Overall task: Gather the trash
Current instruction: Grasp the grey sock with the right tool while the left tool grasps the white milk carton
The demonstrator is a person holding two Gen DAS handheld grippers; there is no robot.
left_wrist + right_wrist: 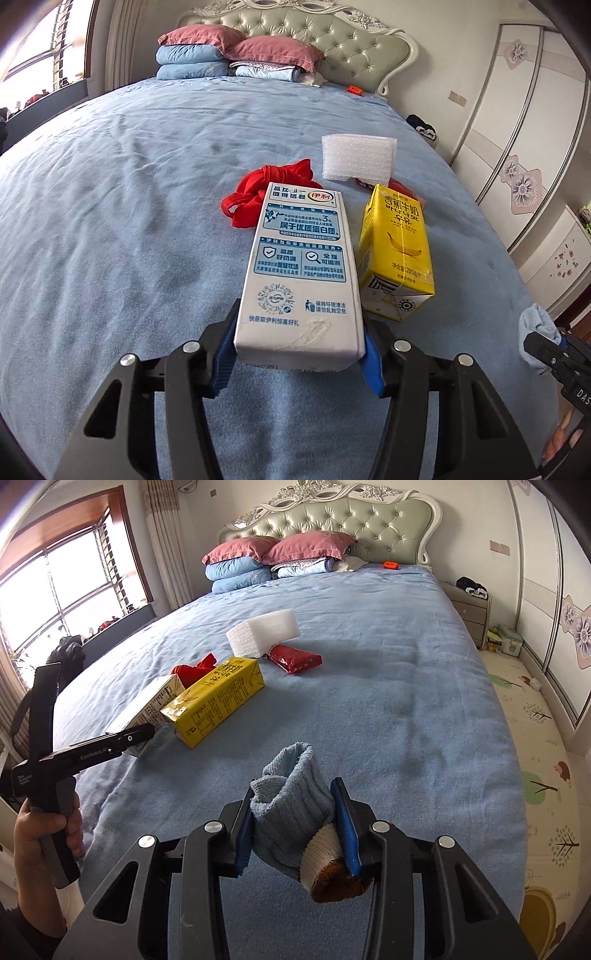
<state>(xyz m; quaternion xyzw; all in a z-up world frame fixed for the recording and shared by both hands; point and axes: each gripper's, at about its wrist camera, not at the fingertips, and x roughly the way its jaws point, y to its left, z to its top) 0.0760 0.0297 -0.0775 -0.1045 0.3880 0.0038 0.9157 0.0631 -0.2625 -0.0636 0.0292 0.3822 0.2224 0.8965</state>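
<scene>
Both grippers are holding something over the blue bedspread (388,672). Nearest the right wrist camera, the right gripper (295,823) is clamping its blue pads on a pale blue sock (291,794) with a beige and orange cuff, which is bulging up between the jaws. In the left wrist view, the left gripper (299,350) is pinching the near end of a white milk carton (301,269), whose far end is pointing toward the headboard. Just beside it on the right, a yellow banana milk carton (397,251) is lying on the bedspread. Beyond the cartons, a red cloth (273,188) is sitting crumpled to the left, while a white foam block (356,162) is resting partly on a red wrapper (295,658). Farthest back, pink and blue pillows (258,559) are stacking against the padded headboard (369,520).
</scene>
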